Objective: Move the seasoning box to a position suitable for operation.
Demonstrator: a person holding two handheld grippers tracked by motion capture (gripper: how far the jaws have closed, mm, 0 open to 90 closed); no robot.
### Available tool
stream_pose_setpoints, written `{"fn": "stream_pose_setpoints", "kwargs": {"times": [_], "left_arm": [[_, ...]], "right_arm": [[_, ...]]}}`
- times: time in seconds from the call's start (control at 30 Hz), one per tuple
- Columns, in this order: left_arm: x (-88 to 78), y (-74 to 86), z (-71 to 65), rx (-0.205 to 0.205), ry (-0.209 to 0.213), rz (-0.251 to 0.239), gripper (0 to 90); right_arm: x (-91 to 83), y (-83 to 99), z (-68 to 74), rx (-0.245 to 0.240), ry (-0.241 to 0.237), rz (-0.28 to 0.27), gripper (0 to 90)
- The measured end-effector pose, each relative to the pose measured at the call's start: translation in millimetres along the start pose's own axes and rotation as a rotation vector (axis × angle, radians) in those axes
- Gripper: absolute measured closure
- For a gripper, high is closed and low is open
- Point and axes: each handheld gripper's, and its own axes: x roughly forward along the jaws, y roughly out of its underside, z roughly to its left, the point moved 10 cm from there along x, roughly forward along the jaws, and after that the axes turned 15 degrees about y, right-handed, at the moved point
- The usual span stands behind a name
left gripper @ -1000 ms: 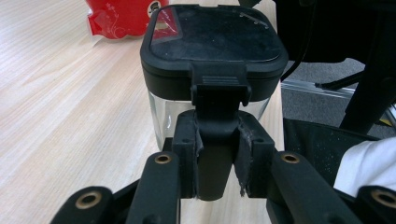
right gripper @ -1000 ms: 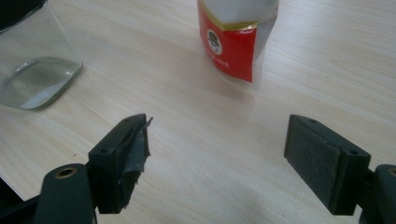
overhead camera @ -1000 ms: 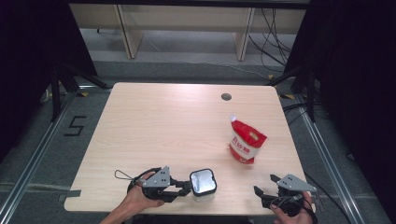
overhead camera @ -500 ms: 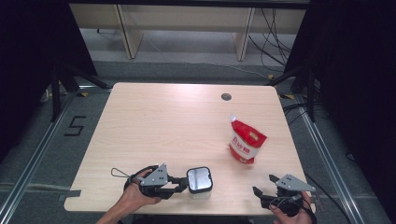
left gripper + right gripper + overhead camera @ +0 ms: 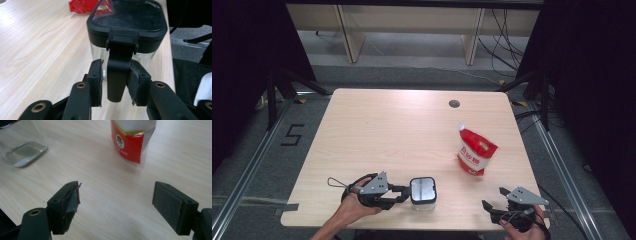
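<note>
A clear square jar with a black lid (image 5: 423, 190) stands near the table's front edge. Its black latch (image 5: 118, 75) hangs down the jar's side between the jaws of my left gripper (image 5: 404, 192) (image 5: 116, 66). Those jaws have just been opening; a narrow gap shows beside the left pad (image 5: 96, 77), so the latch is not pinched. My right gripper (image 5: 488, 210) (image 5: 116, 195) rests at the front right, wide open over bare wood. A red and white pouch (image 5: 474, 152) (image 5: 130, 142) stands upright beyond it.
The wooden table (image 5: 387, 130) has a round cable hole (image 5: 454, 104) at the back right. The jar's glass base (image 5: 22, 145) sits to the left of my right gripper. Dark floor and metal rails surround the table.
The left gripper and the jar have shifted a little to the left. The right gripper has stayed where it was.
</note>
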Motion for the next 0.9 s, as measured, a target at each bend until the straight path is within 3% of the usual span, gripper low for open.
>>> {"fn": "stream_pose_setpoints", "kwargs": {"times": [0.23,0.43,0.53,0.6,0.63,0.7,0.83,0.87,0.9], "left_arm": [[-1.1,1.1,1.6,-0.013,-0.016,0.014,65.1],[-5.7,3.9,1.5,-0.042,-0.033,0.025,52.2],[-10.3,-2.1,-2.6,-0.060,-0.033,-0.007,45.5],[-15.1,-4.2,-2.9,-0.074,-0.046,-0.013,41.5],[-18.5,-3.8,-2.0,-0.091,-0.064,-0.004,38.8],[-20.6,-7.0,-4.3,-0.134,-0.077,-0.039,34.6],[-28.1,-16.0,-6.7,-0.120,-0.106,-0.051,34.4],[-29.2,-20.0,-7.9,-0.118,-0.105,-0.066,34.6],[-29.9,-23.8,-8.8,-0.126,-0.108,-0.084,35.3]], "right_arm": [[-0.6,0.8,0.7,-0.004,-0.003,0.007,22.7],[-0.5,0.3,1.4,0.007,-0.003,0.003,22.8],[1.2,-1.4,-1.2,-0.035,-0.006,-0.018,22.9],[-2.2,0.8,2.9,0.012,-0.007,0.015,23.4],[-1.8,-0.2,2.8,0.005,-0.011,0.004,23.7],[-1.4,-0.6,2.7,-0.011,-0.012,-0.002,23.7],[-1.3,-1.1,3.2,-0.005,-0.022,-0.013,23.9],[-0.1,-1.8,0.7,-0.033,-0.031,-0.026,23.9],[-1.4,-0.5,2.8,0.003,-0.020,-0.008,23.9]]}}
